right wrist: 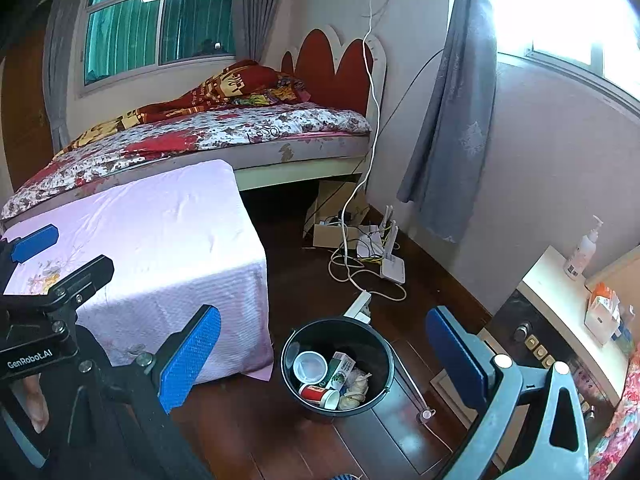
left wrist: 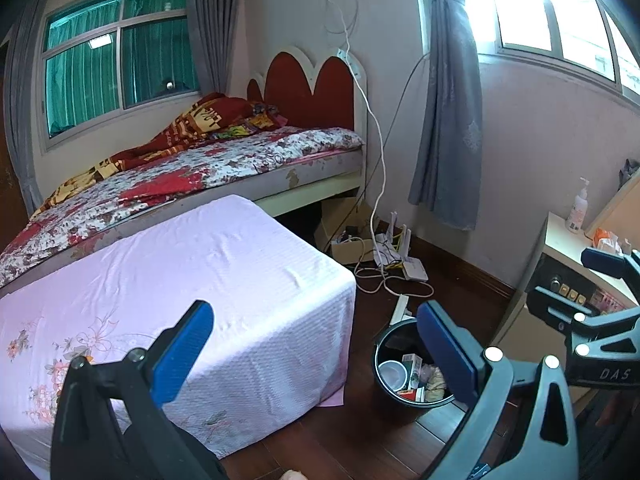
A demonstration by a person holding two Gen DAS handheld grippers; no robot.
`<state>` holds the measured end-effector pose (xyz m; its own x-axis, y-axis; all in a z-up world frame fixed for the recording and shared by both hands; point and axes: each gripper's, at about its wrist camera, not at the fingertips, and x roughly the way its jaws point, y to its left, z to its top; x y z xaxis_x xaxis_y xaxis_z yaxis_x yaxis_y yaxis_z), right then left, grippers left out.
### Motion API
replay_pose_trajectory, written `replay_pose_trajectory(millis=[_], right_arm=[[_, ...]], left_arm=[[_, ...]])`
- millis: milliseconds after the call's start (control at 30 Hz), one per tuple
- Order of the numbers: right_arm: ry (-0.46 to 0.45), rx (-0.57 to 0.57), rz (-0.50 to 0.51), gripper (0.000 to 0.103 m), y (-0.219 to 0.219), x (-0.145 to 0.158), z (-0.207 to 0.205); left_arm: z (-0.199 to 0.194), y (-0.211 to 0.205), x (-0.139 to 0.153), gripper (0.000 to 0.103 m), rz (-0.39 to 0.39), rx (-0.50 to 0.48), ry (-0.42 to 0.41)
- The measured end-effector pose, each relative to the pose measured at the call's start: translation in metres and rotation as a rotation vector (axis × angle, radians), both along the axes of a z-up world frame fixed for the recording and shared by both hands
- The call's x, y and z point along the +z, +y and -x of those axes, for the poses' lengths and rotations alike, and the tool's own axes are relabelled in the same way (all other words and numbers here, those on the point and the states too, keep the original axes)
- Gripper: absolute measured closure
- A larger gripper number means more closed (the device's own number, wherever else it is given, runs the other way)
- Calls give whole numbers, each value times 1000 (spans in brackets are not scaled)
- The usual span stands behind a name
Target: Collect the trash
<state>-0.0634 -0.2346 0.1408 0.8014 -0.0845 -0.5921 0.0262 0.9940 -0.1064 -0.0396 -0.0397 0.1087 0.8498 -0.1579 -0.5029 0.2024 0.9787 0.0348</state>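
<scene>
A black trash bin (right wrist: pixel 289 346) stands on the dark wood floor beside the pink-clothed table (right wrist: pixel 160 232). Inside it lie a clear plastic cup (right wrist: pixel 310 366), a green-and-white box (right wrist: pixel 340 372), a red paper cup (right wrist: pixel 318 394) and crumpled tissue (right wrist: pixel 356 388). My right gripper (right wrist: pixel 323 314) hangs open above the bin, with nothing between its blue pads. My left gripper (left wrist: pixel 314 310) is open and empty too, over the table's right corner, with the bin (left wrist: pixel 384 344) partly hidden behind its right finger. Each gripper shows at the edge of the other's view: right gripper (left wrist: pixel 576 280), left gripper (right wrist: pixel 60 258).
A bed (left wrist: pixel 200 168) with a floral cover runs behind the table. On the floor by the wall sit a cardboard box (right wrist: pixel 332 232), a white router (right wrist: pixel 392 268), tangled cables and a power strip (right wrist: pixel 360 304). A cabinet (right wrist: pixel 560 292) at the right carries a pump bottle (right wrist: pixel 582 252).
</scene>
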Motion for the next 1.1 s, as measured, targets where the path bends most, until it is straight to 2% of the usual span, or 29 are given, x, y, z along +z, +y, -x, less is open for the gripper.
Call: replay_pose_trajectory(millis=[1100], right_arm=[[2, -10, -4, 0, 2, 3, 5]], left_arm=[[4, -6, 2, 1, -1, -5, 0]])
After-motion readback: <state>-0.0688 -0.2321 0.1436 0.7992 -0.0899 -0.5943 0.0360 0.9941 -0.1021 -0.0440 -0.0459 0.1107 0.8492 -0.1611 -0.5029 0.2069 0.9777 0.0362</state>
